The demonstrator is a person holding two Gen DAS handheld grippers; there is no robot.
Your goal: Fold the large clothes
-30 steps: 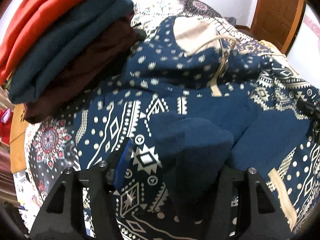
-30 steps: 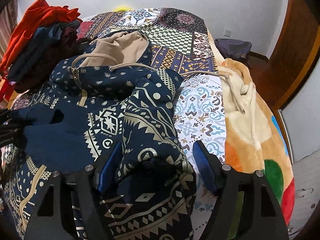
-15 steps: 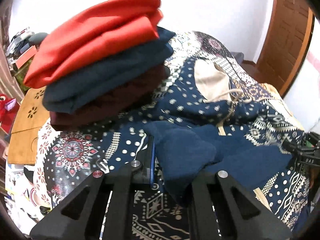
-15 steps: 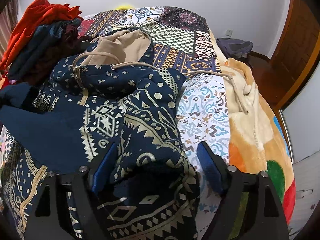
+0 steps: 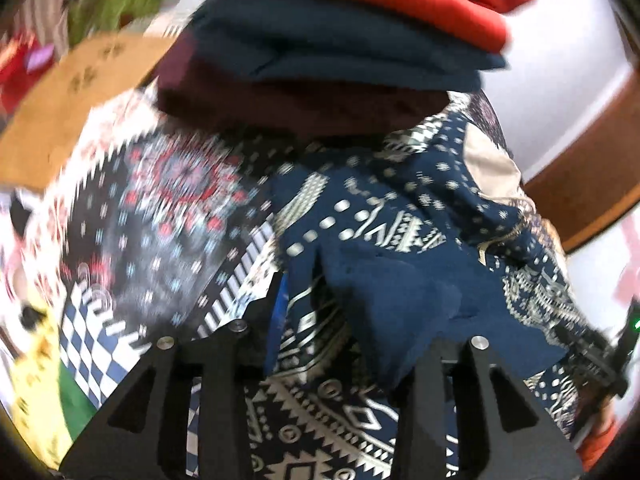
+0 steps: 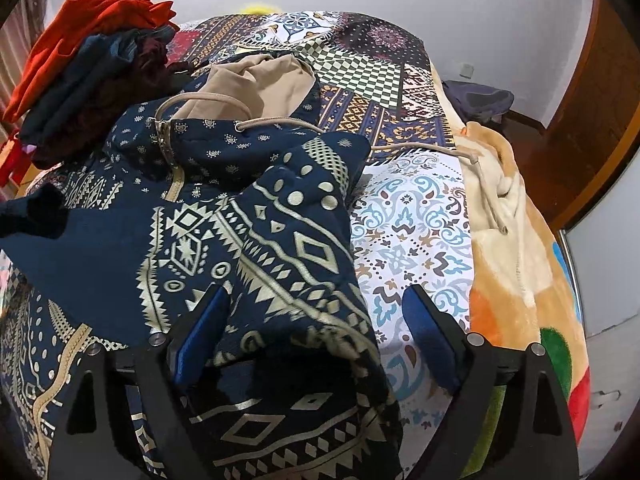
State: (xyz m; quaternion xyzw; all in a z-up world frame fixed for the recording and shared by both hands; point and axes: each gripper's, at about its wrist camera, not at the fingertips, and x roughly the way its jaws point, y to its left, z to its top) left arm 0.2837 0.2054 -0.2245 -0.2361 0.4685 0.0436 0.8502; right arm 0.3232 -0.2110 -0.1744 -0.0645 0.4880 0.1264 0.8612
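A big dark blue hooded jacket with cream zigzag and dot patterns (image 6: 224, 216) lies spread on a bed with a patchwork cover of many colours (image 6: 412, 240), filling the left and middle of the right wrist view. Its tan-lined hood (image 6: 256, 80) sits near the top middle, and a cream drawstring (image 6: 420, 148) runs off to the right across the cover. The right claw (image 6: 316, 332) is at the bottom of that view with its two blue-padded fingers spread wide. A folded hump of the jacket lies between them, touching the left pad, and the right pad is clear of the cloth, so this claw is released. In the blurry left wrist view, the left claw (image 5: 352, 320) is at the bottom and grasps a plain dark blue cuff of the sleeve (image 5: 408, 304), which bunches up between the fingers and hangs over them. At the top of that view sits a neat stack of folded clothes, red on top, then blue, then dark red (image 5: 344, 40). The same stack shows in the upper left of the right wrist view. A fluffy orange and cream blanket (image 6: 516, 248) lies along the right side of the bed.
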